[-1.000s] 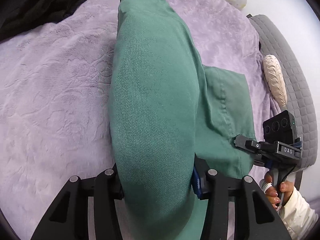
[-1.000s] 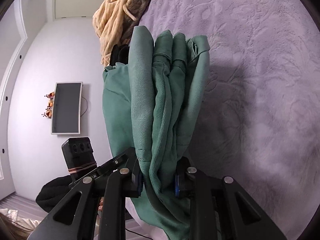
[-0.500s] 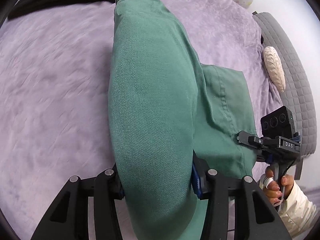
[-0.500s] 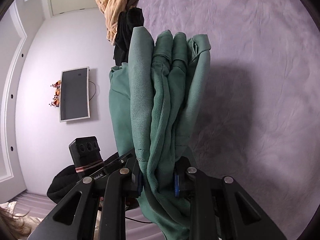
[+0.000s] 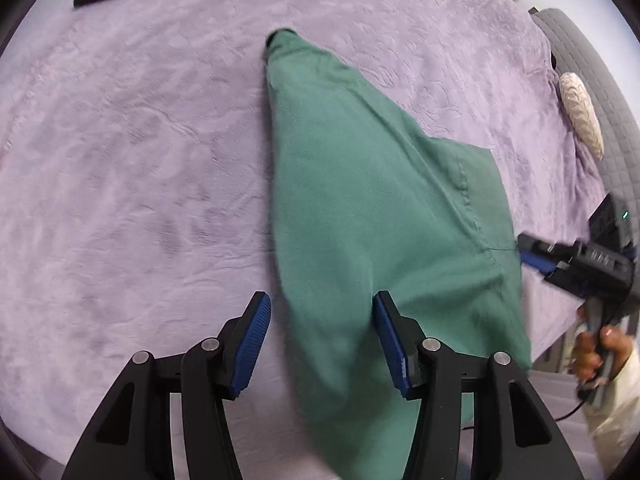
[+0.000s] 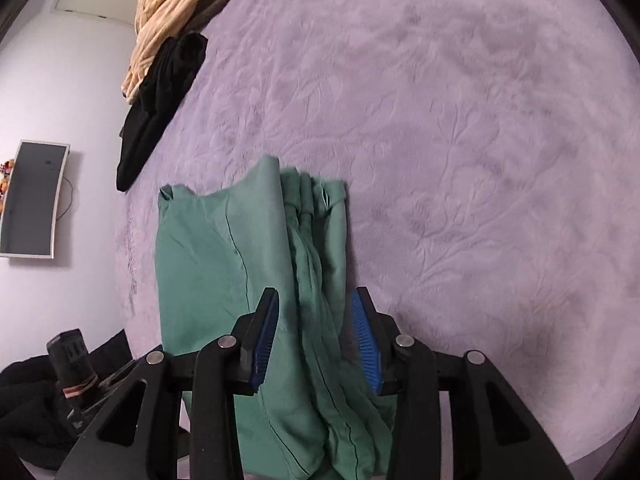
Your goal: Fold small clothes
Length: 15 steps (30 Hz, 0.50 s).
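While both grippers, left (image 5: 320, 336) and right (image 6: 314, 334), hover with fingers spread, the green garment (image 5: 372, 216) lies bunched on the purple bed (image 5: 140, 160), folding seemingly unfinished.

Both jaws off trousers (image 5: 360, 208) (released)
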Each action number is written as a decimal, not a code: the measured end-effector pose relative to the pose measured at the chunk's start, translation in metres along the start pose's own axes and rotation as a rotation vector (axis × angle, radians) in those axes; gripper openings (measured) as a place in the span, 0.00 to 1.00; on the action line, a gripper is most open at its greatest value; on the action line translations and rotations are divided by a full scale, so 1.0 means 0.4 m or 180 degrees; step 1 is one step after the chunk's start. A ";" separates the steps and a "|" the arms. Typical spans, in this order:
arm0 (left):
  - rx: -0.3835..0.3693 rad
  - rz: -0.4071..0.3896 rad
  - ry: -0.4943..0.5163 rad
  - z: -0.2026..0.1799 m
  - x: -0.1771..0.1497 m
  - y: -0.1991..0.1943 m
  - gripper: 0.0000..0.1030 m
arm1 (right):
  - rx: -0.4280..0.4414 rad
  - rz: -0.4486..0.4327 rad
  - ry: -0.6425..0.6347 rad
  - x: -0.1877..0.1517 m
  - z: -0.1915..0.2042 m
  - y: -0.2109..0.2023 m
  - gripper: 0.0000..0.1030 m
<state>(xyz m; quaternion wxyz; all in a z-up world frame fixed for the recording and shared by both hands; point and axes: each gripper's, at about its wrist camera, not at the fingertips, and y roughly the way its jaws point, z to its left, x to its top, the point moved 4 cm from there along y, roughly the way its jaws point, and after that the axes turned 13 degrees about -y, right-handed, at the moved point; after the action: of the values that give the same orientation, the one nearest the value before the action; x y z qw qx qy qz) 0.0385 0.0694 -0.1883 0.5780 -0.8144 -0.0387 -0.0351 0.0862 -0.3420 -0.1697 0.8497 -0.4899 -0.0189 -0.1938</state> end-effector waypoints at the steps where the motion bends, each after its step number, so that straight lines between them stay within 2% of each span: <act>1: 0.0016 -0.0037 0.0031 0.001 -0.003 -0.011 0.53 | 0.0025 -0.0033 -0.0049 0.032 0.008 -0.002 0.41; 3: -0.0017 -0.0096 0.0091 -0.003 -0.020 -0.039 0.53 | -0.0001 -0.0043 -0.0232 0.072 0.032 0.015 0.40; 4: -0.0055 -0.0104 0.0119 -0.010 -0.023 -0.050 0.53 | -0.0066 -0.0025 -0.0369 0.084 0.040 0.031 0.36; 5: -0.0091 -0.0085 0.0173 -0.016 -0.041 -0.058 0.53 | -0.0156 0.0027 -0.0479 0.094 0.060 0.053 0.25; 7: -0.0071 -0.0006 0.0328 -0.031 -0.083 -0.055 0.53 | -0.0393 0.0181 -0.0630 0.097 0.064 0.101 0.15; 9: 0.0033 0.0081 0.0462 -0.051 -0.123 -0.028 0.53 | -0.0659 0.0313 -0.0727 0.097 0.027 0.148 0.15; 12: 0.0157 0.0211 0.0436 -0.038 -0.179 0.022 0.53 | -0.0679 0.0471 -0.0687 0.098 -0.022 0.198 0.15; 13: 0.0144 0.0209 0.0384 -0.030 -0.190 0.030 0.56 | -0.0679 0.0475 -0.0720 0.095 -0.028 0.199 0.15; 15: 0.0179 0.0124 0.0316 -0.012 -0.205 0.038 0.63 | -0.0770 0.0486 -0.0860 0.096 -0.027 0.193 0.22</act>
<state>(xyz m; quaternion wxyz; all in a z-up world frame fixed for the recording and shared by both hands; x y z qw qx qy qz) -0.0414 0.0582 -0.2093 0.6025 -0.7956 0.0049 -0.0632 0.1468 -0.3285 -0.2307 0.7866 -0.6101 -0.0722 -0.0621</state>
